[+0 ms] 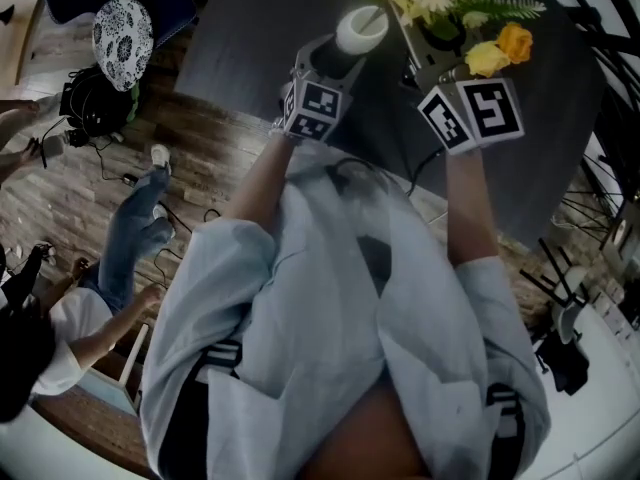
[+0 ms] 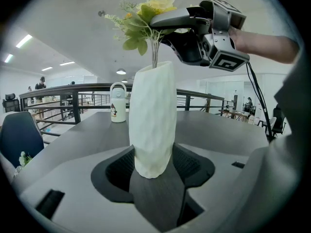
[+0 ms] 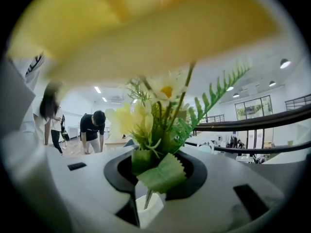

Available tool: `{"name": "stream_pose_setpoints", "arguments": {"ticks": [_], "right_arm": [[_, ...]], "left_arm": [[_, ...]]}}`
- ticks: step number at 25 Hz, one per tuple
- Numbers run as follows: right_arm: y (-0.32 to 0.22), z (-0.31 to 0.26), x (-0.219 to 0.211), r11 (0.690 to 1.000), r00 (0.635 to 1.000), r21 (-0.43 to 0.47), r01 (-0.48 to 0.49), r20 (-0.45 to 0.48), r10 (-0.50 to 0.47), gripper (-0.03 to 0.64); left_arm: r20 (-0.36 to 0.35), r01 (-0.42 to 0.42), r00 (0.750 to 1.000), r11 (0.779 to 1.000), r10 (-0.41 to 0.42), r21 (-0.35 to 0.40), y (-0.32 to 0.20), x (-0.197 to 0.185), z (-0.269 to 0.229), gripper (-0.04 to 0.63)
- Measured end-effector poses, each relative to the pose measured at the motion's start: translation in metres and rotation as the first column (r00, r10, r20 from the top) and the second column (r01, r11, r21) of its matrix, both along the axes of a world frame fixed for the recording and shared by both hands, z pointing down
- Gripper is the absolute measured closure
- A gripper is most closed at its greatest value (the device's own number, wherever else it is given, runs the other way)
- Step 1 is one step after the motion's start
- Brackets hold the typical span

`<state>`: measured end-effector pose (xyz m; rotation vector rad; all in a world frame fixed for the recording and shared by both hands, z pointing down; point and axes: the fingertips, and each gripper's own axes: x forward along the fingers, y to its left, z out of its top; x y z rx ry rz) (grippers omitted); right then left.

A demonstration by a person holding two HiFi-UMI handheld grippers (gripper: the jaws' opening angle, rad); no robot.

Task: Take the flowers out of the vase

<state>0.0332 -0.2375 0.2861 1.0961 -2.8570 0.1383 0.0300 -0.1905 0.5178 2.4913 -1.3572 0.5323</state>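
Observation:
A tall white vase [image 2: 153, 106] stands on the dark table [image 1: 240, 38], its base clasped between the pads of my left gripper [image 2: 155, 171]. The head view shows that gripper [image 1: 335, 63] at the vase [image 1: 360, 28]. A bunch of yellow and white flowers [image 2: 143, 16] with green leaves rises from the vase's mouth. My right gripper [image 2: 160, 25] is shut on the stems just above the mouth. In the right gripper view the flowers [image 3: 155, 125] fill the gap between the jaws of my right gripper [image 3: 155, 178]. The vase's rim [image 3: 148, 211] shows below them.
A white lidded bottle [image 2: 117, 109] stands further back on the table. A dark railing [image 2: 63, 93] runs behind it and a blue chair [image 2: 17, 137] is at the left. People [image 3: 92, 130] stand beyond the table, and one [image 1: 130, 238] sits on the floor to my left.

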Motion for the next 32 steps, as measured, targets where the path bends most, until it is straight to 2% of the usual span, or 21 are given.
{"name": "stream_pose_setpoints", "arguments": {"ticks": [11,21,27,32], "right_arm": [[0.004,-0.063,0.018,0.998,0.995,0.048,-0.034,0.094,0.029,0.512],[0.005,-0.118,0.057,0.993,0.978,0.062,-0.097,0.192,0.084,0.512],[0.0,-0.103,0.095,0.986,0.976,-0.016,-0.166,0.141,0.167,0.512],[0.006,-0.055,0.117,0.964,0.97,-0.151,-0.219,0.077,0.232,0.512]], "left_arm": [[0.005,-0.007,1.0,1.0,0.007,-0.006,0.0,-0.002,0.003,0.353],[0.007,-0.008,1.0,1.0,0.008,-0.009,0.001,-0.004,0.002,0.354],[0.01,-0.009,1.0,1.0,0.009,-0.012,-0.001,-0.003,0.003,0.354],[0.007,-0.003,1.0,1.0,0.004,-0.013,0.002,-0.005,0.001,0.356]]}}
